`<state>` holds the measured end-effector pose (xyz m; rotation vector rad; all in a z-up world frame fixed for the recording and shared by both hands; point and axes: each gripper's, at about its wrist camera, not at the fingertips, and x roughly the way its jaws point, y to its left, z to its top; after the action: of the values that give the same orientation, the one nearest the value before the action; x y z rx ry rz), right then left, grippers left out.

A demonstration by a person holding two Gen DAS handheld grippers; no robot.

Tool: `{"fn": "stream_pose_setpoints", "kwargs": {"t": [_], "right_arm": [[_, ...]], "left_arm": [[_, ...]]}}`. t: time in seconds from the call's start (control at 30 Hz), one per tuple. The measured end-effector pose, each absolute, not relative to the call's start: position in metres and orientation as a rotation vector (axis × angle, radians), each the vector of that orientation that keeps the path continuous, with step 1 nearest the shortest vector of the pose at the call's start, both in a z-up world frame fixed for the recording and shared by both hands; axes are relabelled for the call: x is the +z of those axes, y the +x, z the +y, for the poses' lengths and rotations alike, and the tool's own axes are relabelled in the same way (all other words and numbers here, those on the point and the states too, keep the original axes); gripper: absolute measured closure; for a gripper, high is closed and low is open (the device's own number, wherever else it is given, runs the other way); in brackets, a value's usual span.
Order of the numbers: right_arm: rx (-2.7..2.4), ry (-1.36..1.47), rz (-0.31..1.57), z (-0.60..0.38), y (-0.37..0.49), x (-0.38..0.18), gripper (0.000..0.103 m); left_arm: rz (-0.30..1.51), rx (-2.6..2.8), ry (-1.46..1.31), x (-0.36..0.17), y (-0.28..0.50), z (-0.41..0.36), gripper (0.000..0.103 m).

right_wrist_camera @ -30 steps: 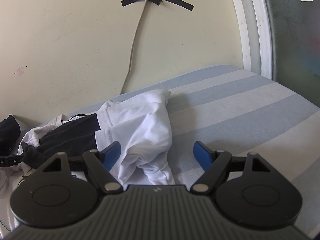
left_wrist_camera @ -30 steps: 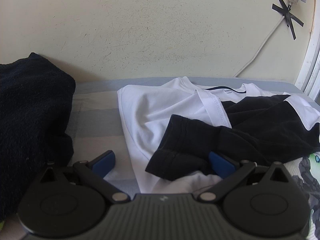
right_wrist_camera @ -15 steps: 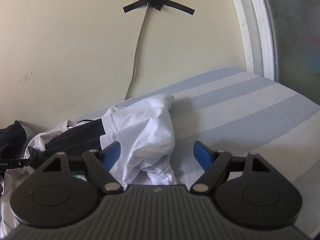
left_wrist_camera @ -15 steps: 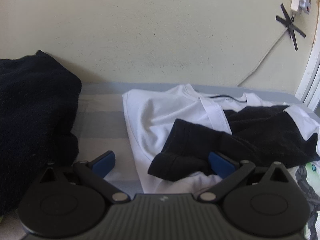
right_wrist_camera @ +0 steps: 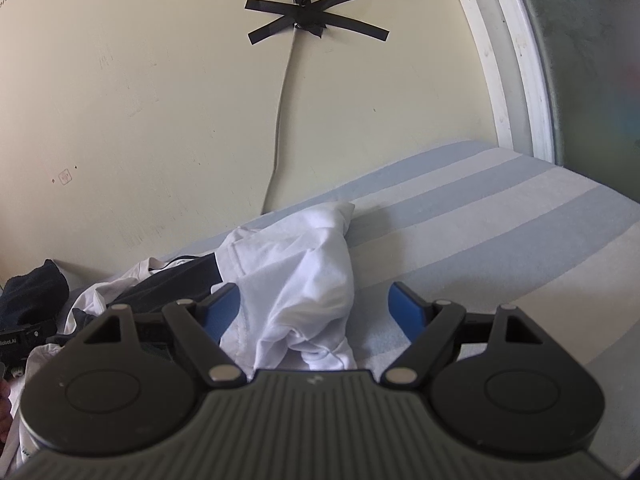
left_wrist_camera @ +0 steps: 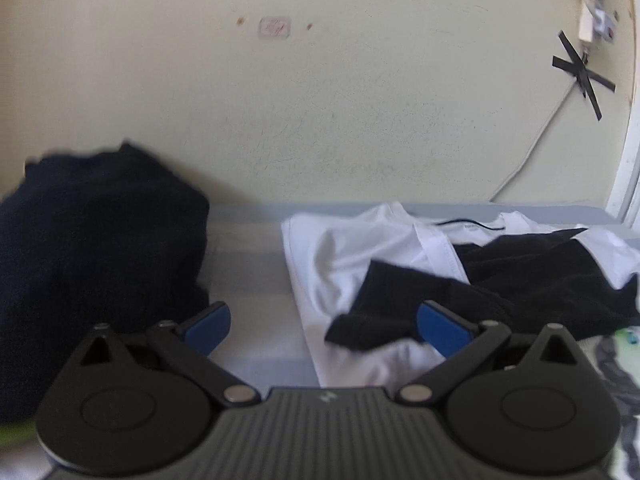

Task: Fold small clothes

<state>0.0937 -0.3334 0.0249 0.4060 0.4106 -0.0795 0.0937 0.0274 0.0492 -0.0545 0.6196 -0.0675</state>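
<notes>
A white T-shirt point(left_wrist_camera: 344, 252) lies spread on the striped bed, with a crumpled black garment point(left_wrist_camera: 520, 280) on top of it. My left gripper point(left_wrist_camera: 324, 322) stands open just in front of the shirt's left edge; its right blue pad point(left_wrist_camera: 438, 326) is beside the black sleeve end. In the right wrist view the white T-shirt's bunched sleeve point(right_wrist_camera: 304, 276) lies between the blue pads of my right gripper point(right_wrist_camera: 314, 314), which is open and not touching it. The black garment point(right_wrist_camera: 176, 280) shows to the left there.
A dark navy pile of cloth point(left_wrist_camera: 92, 248) sits at the left against the wall. The grey-and-blue striped sheet point(right_wrist_camera: 500, 232) stretches to the right toward a white window frame point(right_wrist_camera: 516, 64). A cable taped with black tape point(right_wrist_camera: 316, 20) runs down the wall. A printed garment point(left_wrist_camera: 616, 356) lies at the far right.
Both grippers have pulled back and tilted upward, so the clothes sit lower and farther in each view. Both jaws stay open; the clothes have not moved.
</notes>
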Motion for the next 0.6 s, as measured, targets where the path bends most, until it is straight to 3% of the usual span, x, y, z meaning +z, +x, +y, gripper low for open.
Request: {"fn": "stream_pose_setpoints", "kwargs": {"t": [0.2, 0.6], "right_arm": [[-0.059, 0.414, 0.402, -0.335, 0.092, 0.026, 0.019], [-0.052, 0.419, 0.449, -0.337, 0.099, 0.024, 0.018]], "left_arm": [[0.55, -0.086, -0.029, 0.068, 0.008, 0.033, 0.0], [0.597, -0.096, -0.108, 0.057, -0.132, 0.034, 0.0]]}}
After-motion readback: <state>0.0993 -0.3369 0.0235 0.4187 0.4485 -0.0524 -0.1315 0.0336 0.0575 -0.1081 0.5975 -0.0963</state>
